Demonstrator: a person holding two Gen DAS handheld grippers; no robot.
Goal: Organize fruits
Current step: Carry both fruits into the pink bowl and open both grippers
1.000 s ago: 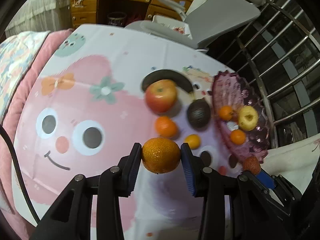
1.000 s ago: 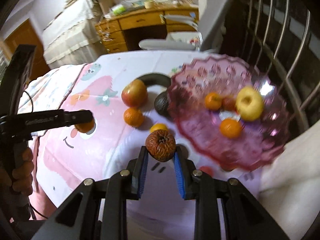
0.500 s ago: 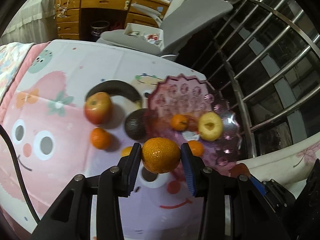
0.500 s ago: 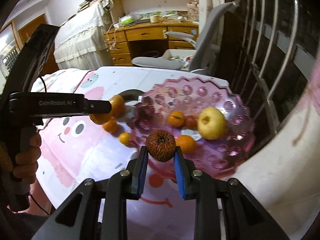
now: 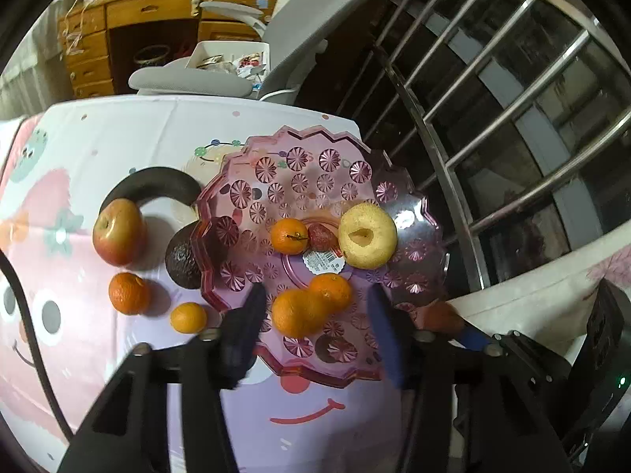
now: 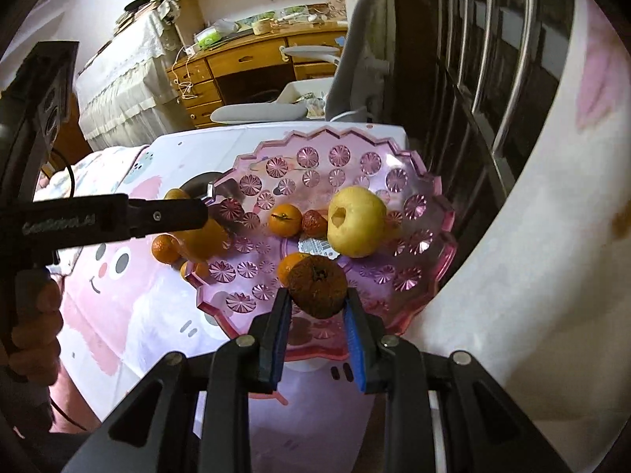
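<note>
A pink glass plate holds a yellow apple, a small orange, a red fruit and two oranges at its near side. My left gripper is open, jaws wide apart, with a large orange lying loose on the plate between them. My right gripper is shut on a brown wrinkled fruit just above the plate's near part. On the cloth left of the plate lie a red apple, a dark avocado and two oranges.
The table wears a pink cartoon cloth. A grey chair and a wooden desk stand beyond it. A metal window grille runs close along the right. The left gripper's body crosses the right wrist view at left.
My left gripper has moved over the plate and opened, letting the large orange go onto it. My right gripper has come closer over the plate with the brown fruit still held.
</note>
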